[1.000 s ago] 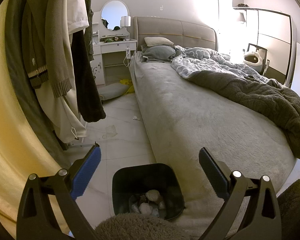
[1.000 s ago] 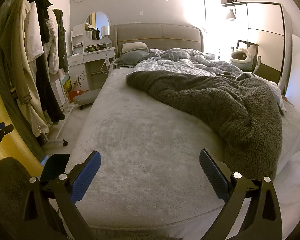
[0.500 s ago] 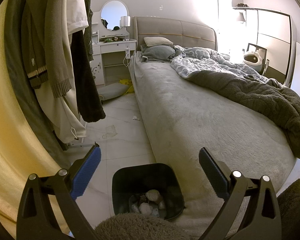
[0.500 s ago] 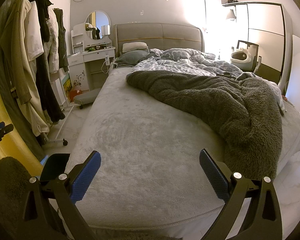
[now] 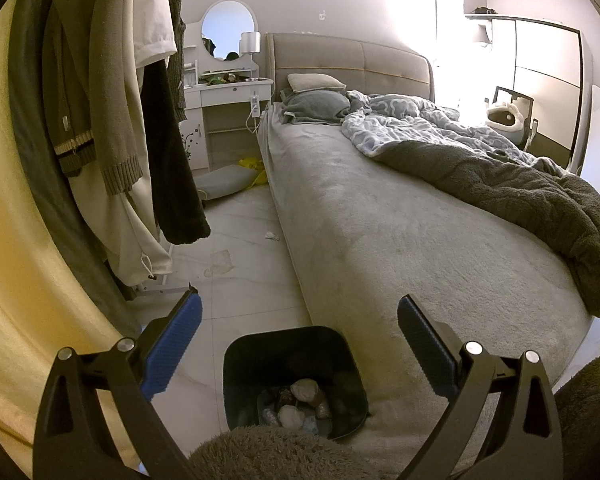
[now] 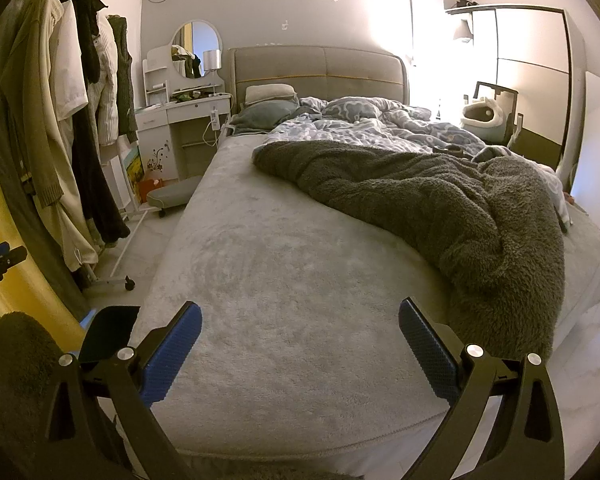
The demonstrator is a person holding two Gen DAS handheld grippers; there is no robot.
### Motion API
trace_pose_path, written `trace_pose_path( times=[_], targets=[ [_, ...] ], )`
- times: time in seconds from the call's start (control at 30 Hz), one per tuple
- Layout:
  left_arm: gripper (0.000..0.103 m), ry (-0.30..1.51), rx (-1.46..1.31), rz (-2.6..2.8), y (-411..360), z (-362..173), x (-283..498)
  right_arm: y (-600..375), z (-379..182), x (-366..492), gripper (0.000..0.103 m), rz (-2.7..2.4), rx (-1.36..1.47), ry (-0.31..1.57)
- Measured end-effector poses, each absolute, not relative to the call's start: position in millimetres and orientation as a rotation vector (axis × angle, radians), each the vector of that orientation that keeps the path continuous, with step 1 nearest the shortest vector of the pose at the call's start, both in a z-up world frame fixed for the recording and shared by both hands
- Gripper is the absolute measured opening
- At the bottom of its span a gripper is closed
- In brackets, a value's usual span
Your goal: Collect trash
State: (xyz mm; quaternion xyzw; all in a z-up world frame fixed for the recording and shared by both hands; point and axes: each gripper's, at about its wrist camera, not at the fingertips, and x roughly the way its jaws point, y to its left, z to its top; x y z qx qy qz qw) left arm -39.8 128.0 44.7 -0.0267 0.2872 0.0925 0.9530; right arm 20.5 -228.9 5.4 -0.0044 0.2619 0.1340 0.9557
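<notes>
A black trash bin [image 5: 236, 364] stands on the floor by the foot corner of the bed, with several crumpled wads [image 5: 304, 390] in its bottom. My left gripper [image 5: 298, 320] hangs open above it, nothing between its blue pads. Farther along the floor lie a flat clear wrapper [image 5: 220, 261] and a small white scrap [image 5: 271, 235] next to the bed side. My right gripper [image 6: 299, 322] is open and empty over the foot of the bed [image 6: 284, 280]. The bin's rim [image 6: 110, 330] shows at the lower left of the right wrist view.
A clothes rack with hanging coats [image 5: 112, 92] lines the left side of the narrow floor strip. A white dresser [image 5: 228, 120], a grey cushion [image 5: 224, 179] and something yellow [image 5: 252, 164] sit at the far end. A dark fleece blanket [image 6: 440, 208] covers the bed's right half.
</notes>
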Motion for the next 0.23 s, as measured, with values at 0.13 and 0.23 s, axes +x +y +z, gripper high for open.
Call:
trace_pose_path(
  times=[0.13,0.23],
  targets=[
    [0.100,0.589,-0.052,0.196,126.4,42.7,-40.5,-228.5,5.6,20.4,0.100,0.272,-0.010,0.532],
    [0.100,0.592,-0.049,0.198,123.6,42.0,-39.8,-228.4,5.8,20.5,0.100,0.272,-0.010,0.532]
  ],
)
